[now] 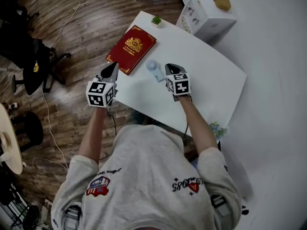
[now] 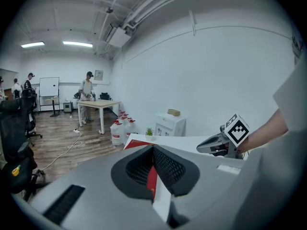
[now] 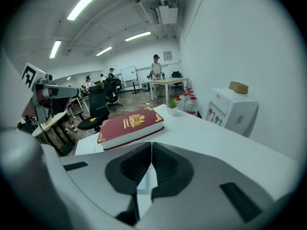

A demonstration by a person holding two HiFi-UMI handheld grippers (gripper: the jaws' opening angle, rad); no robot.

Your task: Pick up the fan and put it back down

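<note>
Jaws pressed together on left gripper (image 1: 114, 66) and right gripper (image 1: 170, 68); fan (image 1: 154, 70) lies between, book (image 1: 131, 49) at table (image 1: 204, 78) edge.

Count on inspection:

- Counter (image 1: 211, 83): one.
- Book (image 1: 131, 49): one.
- Fan (image 1: 154, 71): one.
- Plants (image 1: 156, 19): two.
- Box (image 1: 204, 18): one.
- Tan item (image 1: 221, 1): one.
- Grippers: two, left gripper (image 1: 113, 66) and right gripper (image 1: 169, 68).
</note>
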